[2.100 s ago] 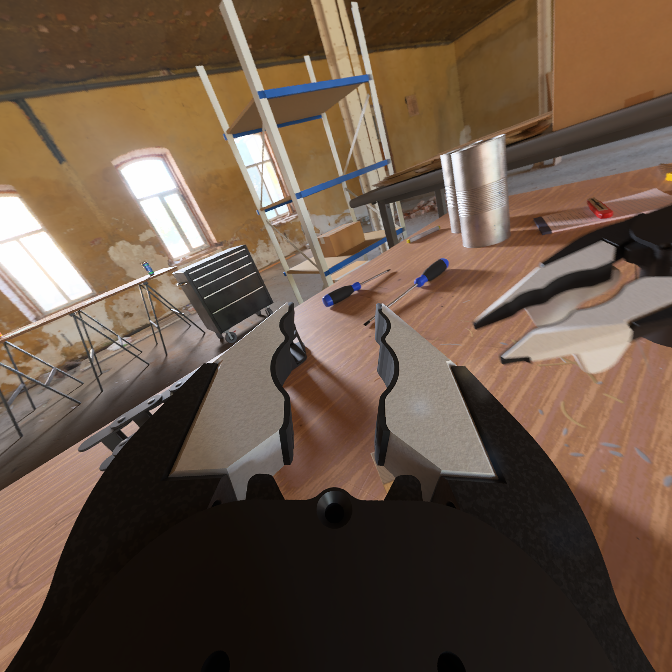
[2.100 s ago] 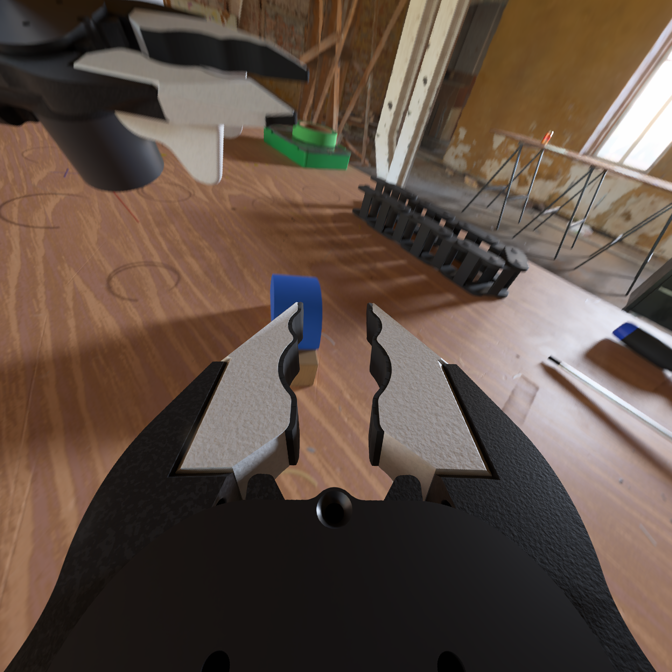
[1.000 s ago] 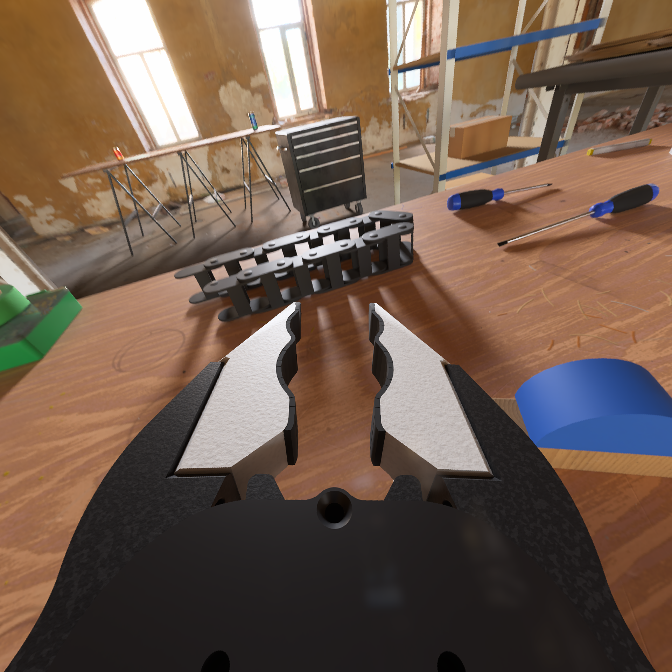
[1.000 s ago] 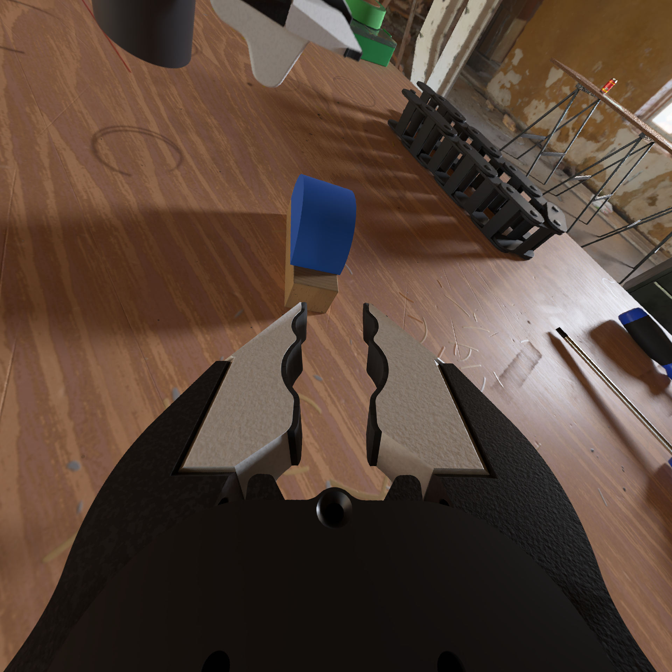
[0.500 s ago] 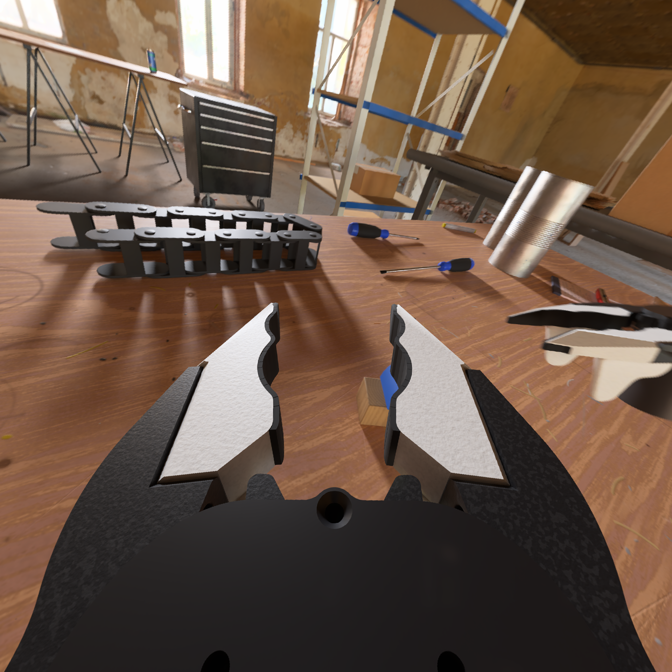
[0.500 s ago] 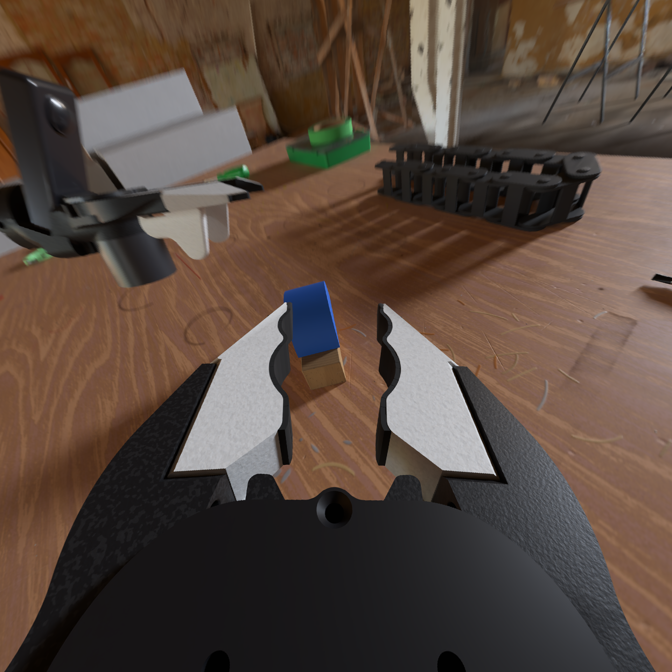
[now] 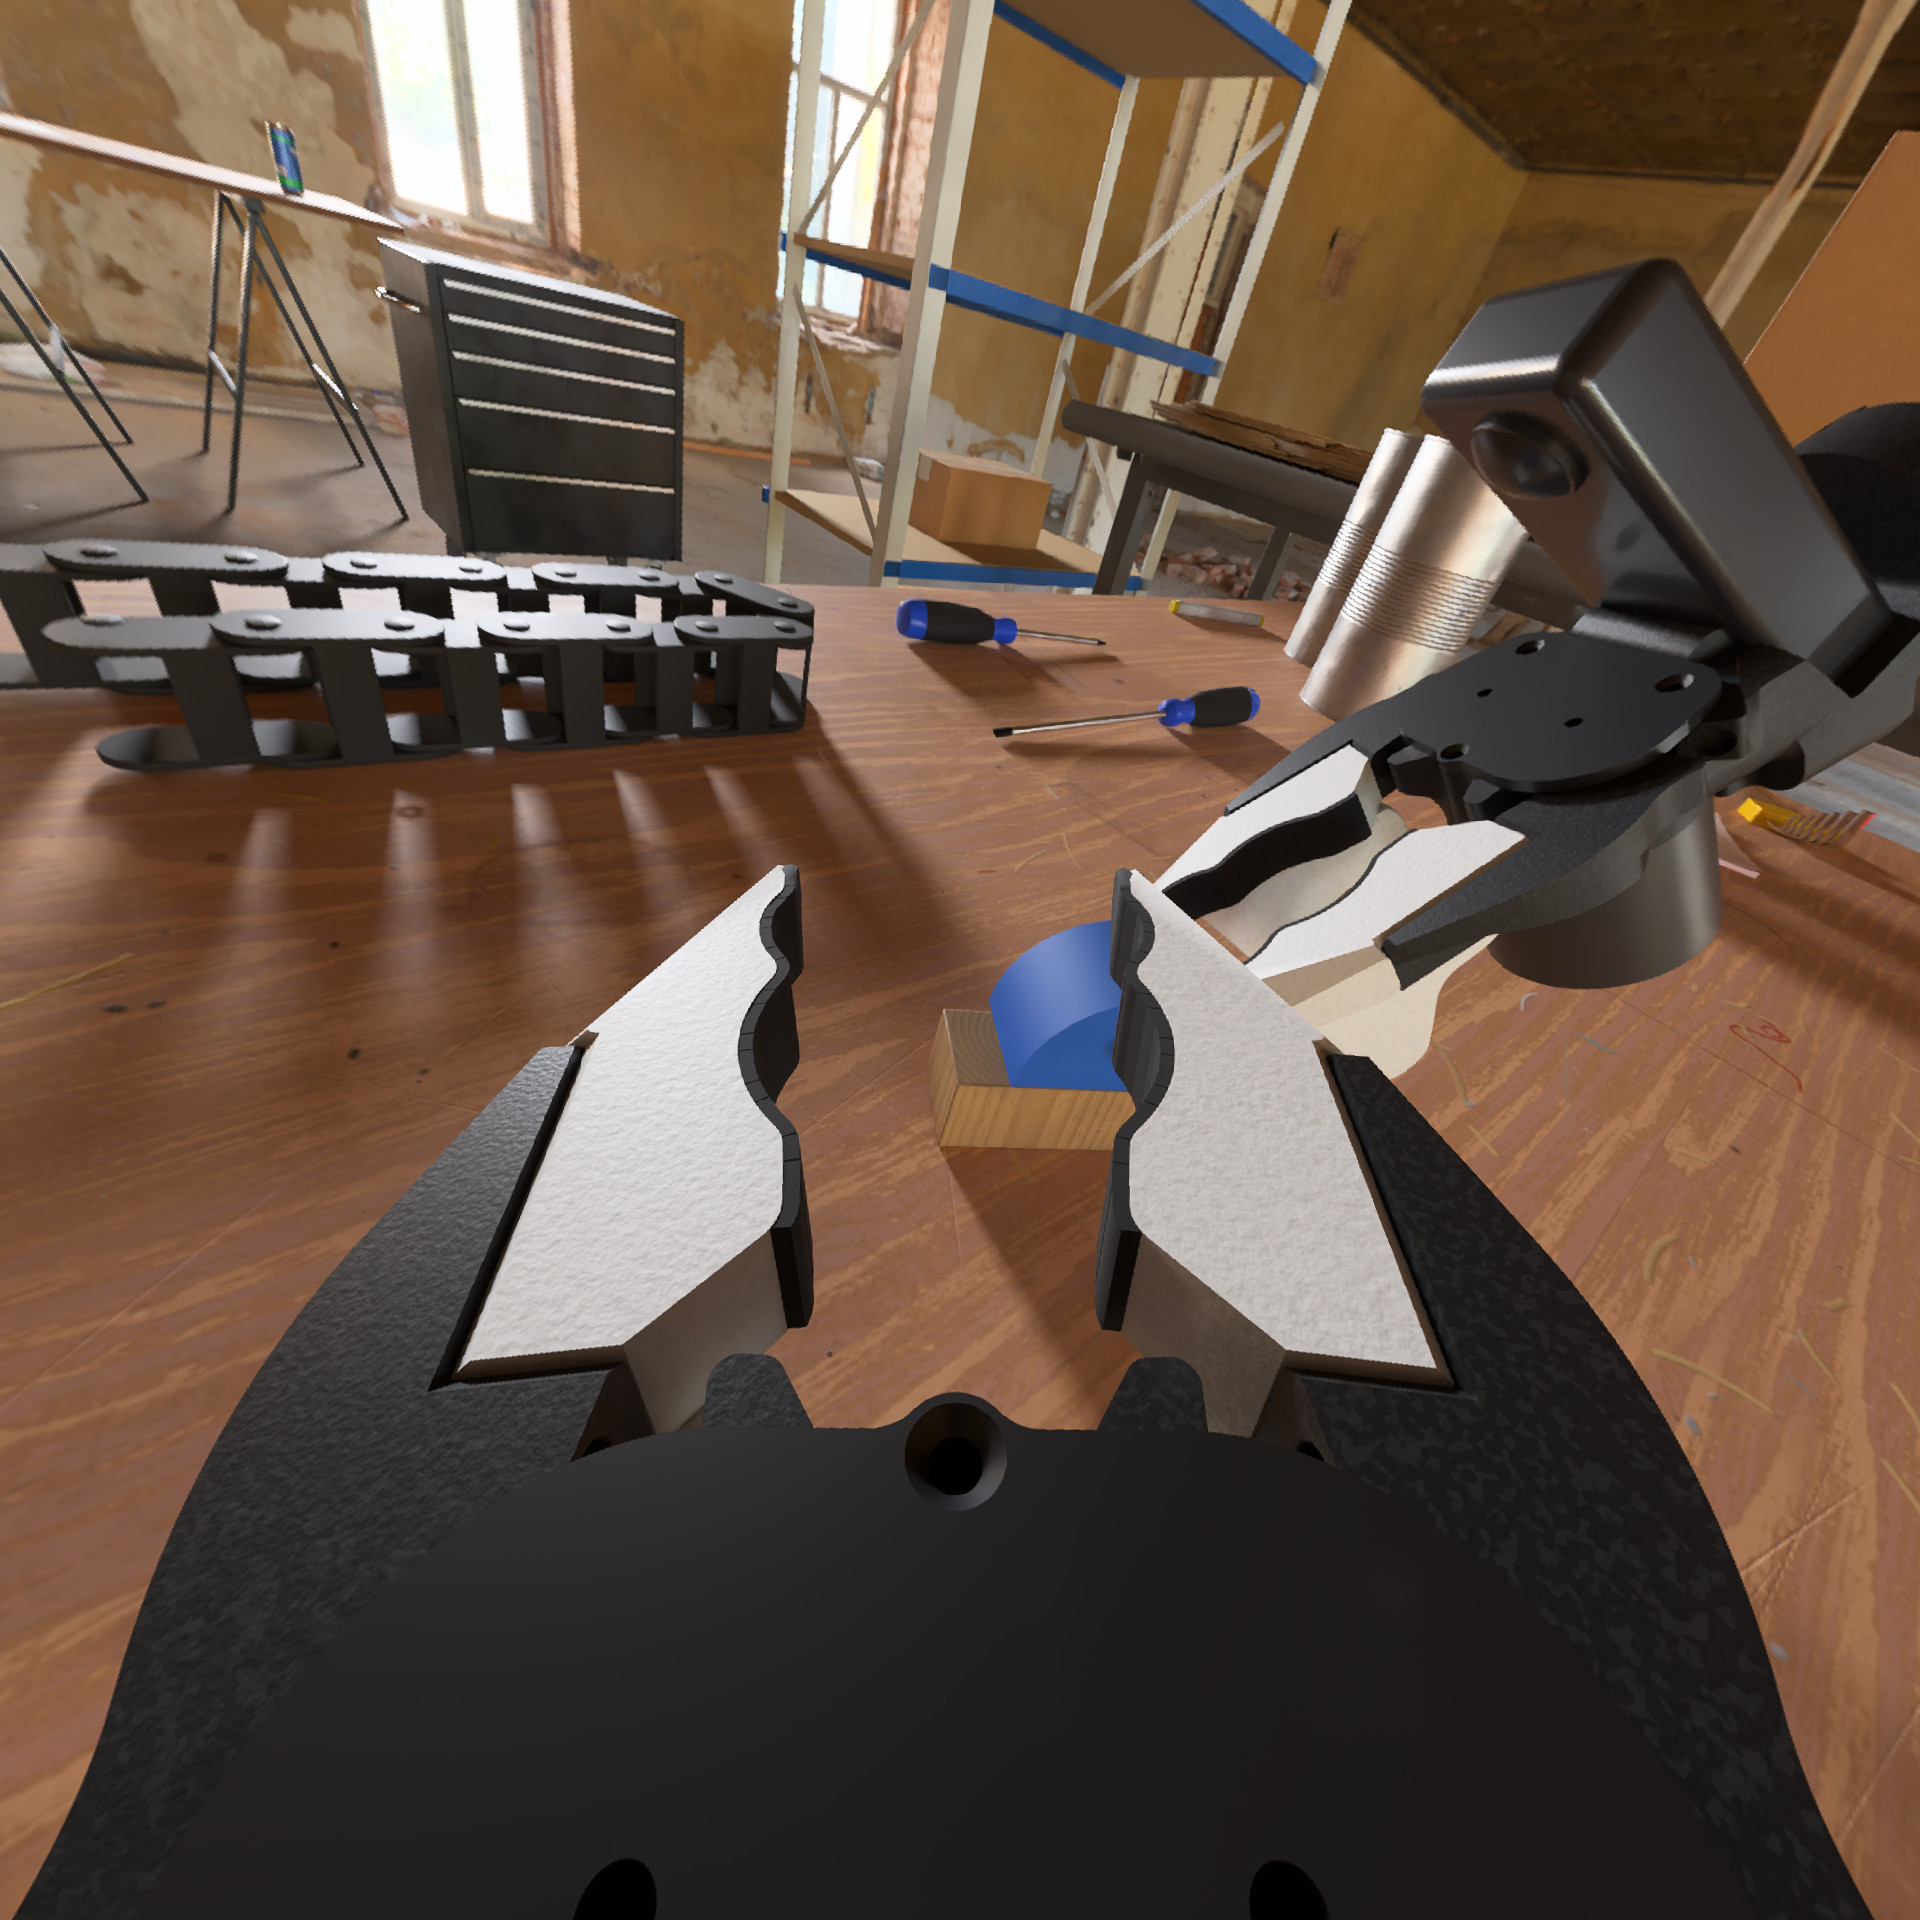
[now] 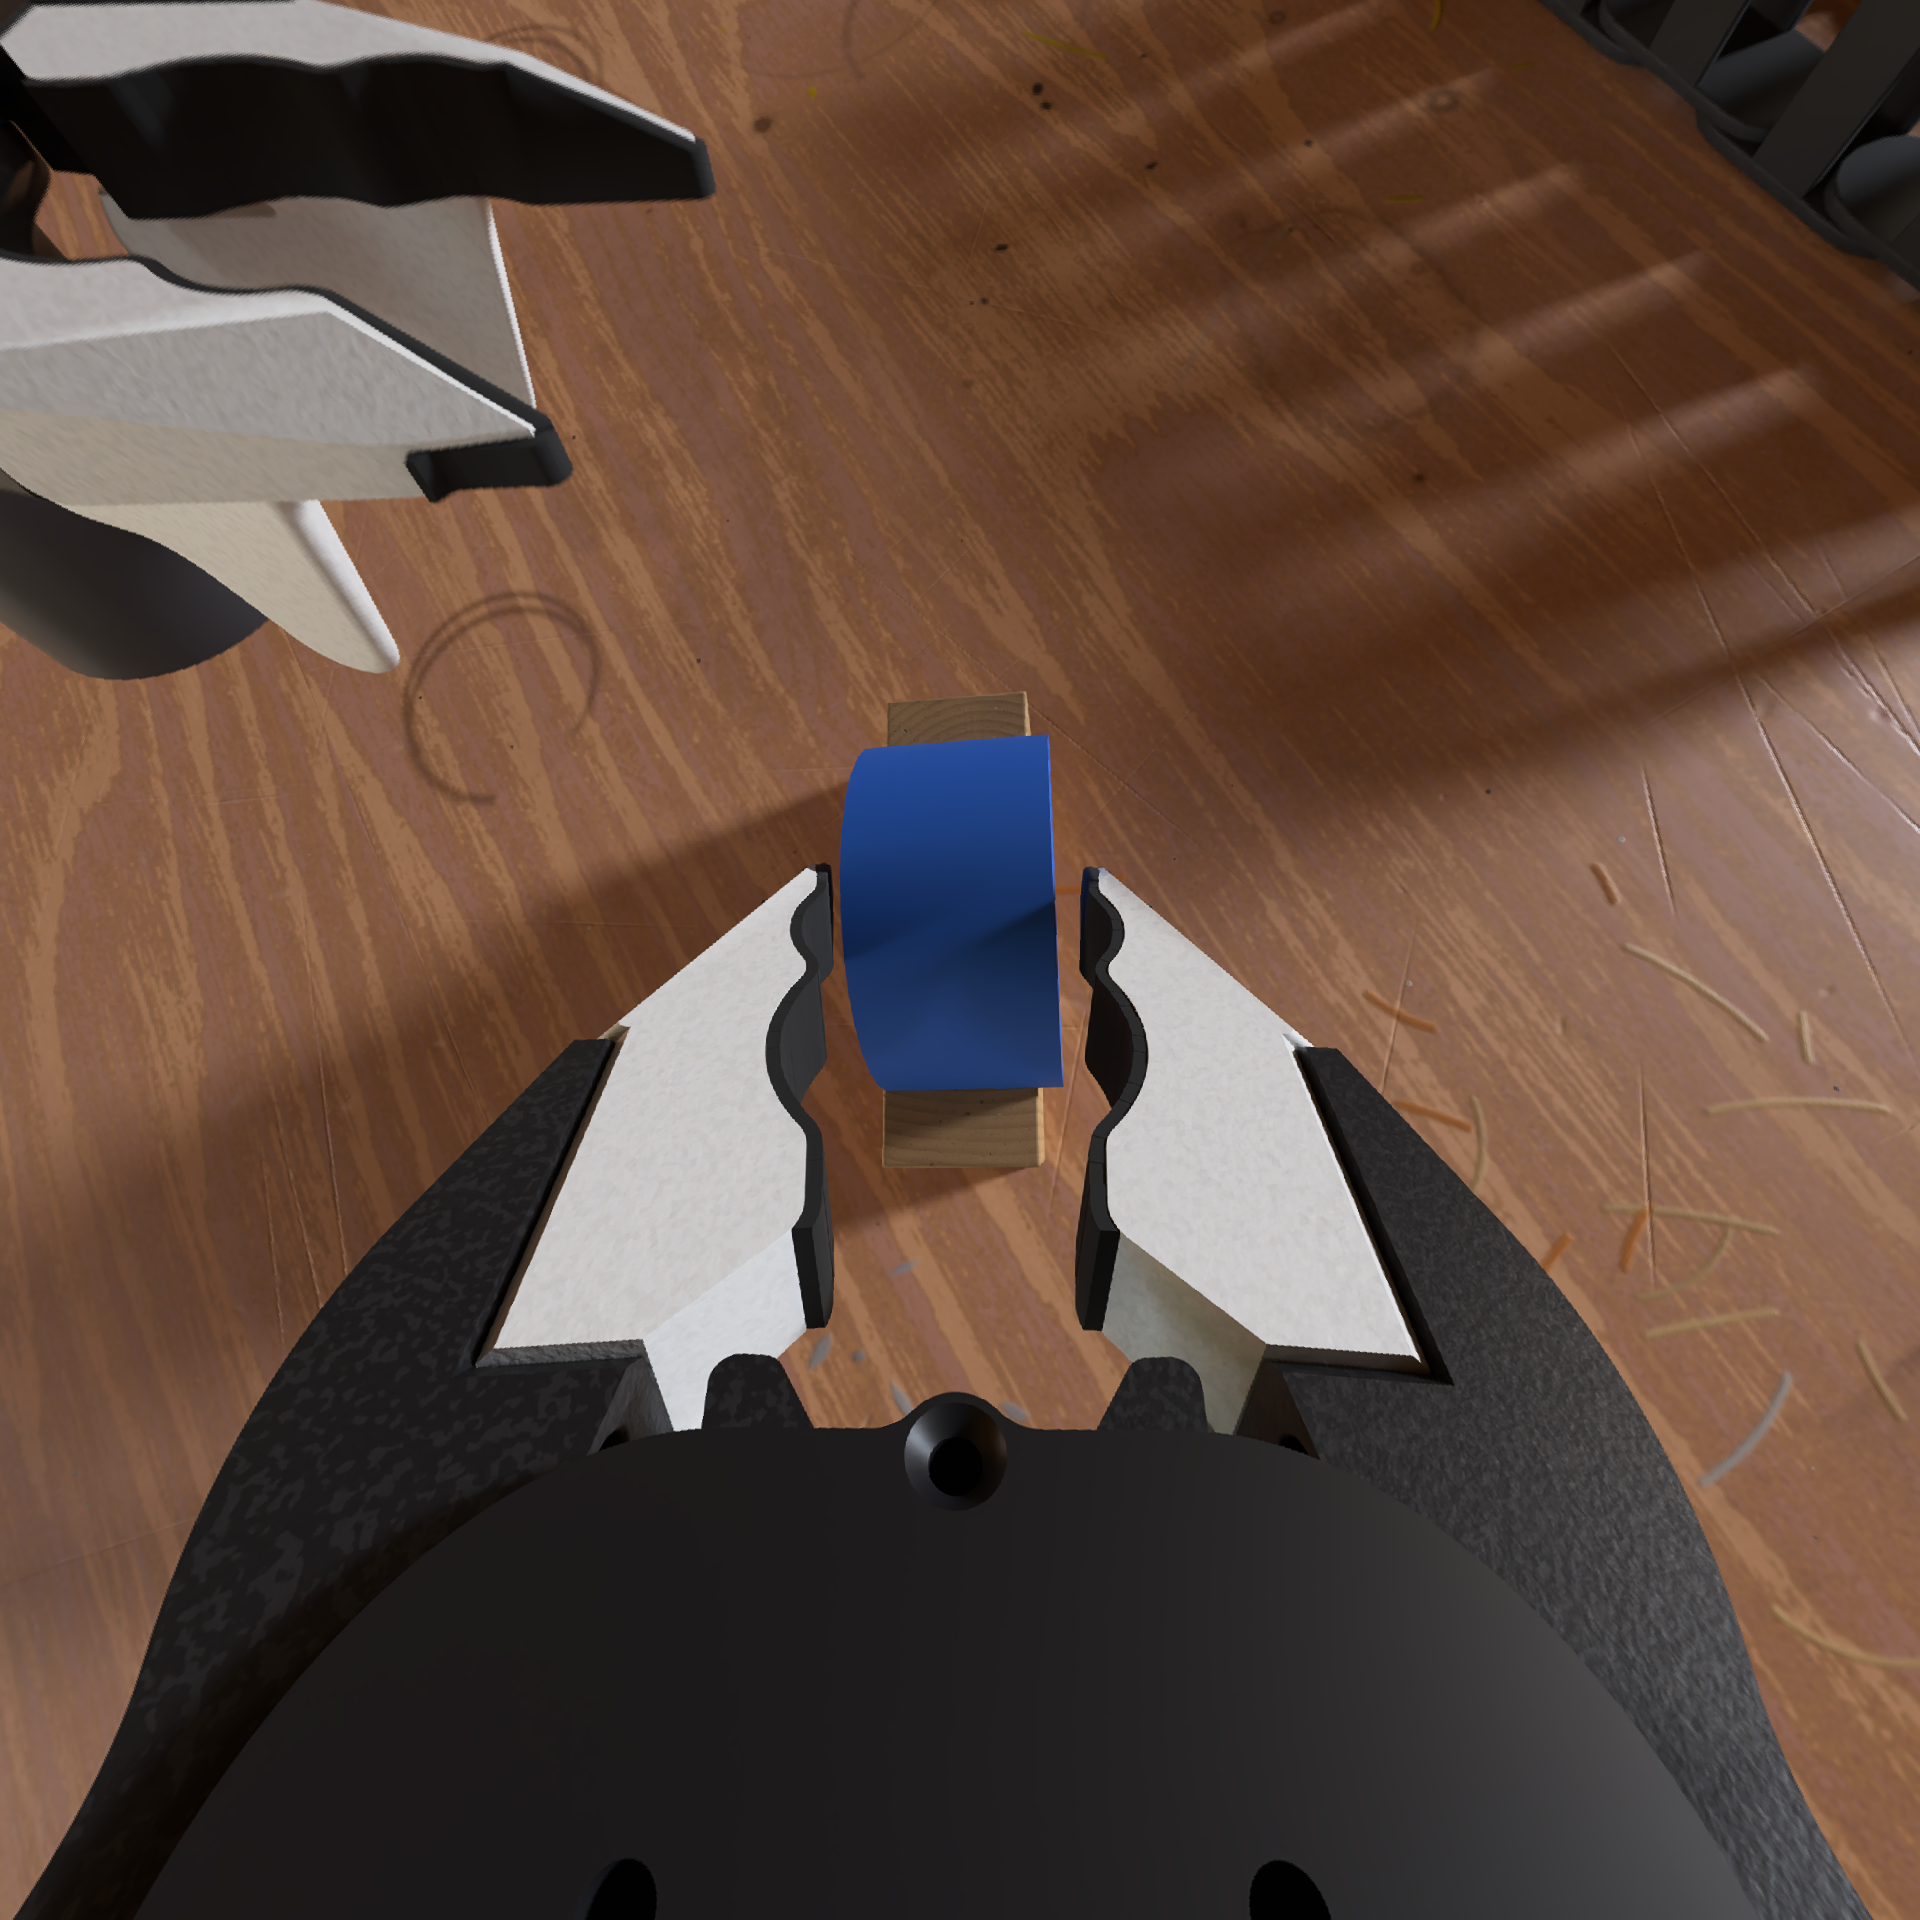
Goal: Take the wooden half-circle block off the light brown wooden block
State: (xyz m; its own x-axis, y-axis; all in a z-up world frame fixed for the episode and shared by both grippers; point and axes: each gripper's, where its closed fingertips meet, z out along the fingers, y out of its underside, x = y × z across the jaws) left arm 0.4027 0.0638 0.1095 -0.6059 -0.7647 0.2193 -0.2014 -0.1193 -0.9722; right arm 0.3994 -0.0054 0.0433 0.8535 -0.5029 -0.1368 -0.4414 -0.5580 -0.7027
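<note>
The right tongs (image 8: 956,883) have dropped over the blue half-circle block (image 8: 951,914), open, straddling it atop the light brown block (image 8: 961,1127). Only the left view shows the open left tongs (image 7: 956,883) just beside that block, on the bench (image 7: 416,935).

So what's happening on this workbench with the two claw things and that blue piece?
The right gripper hangs over a blue half-circle block that sits on a light brown wooden block on the wooden table. Its jaws are open, one on either side of the blue piece, not yet closed on it. The left gripper waits nearby, also open and holding nothing. The half-circle is not lifted off yet.
</note>
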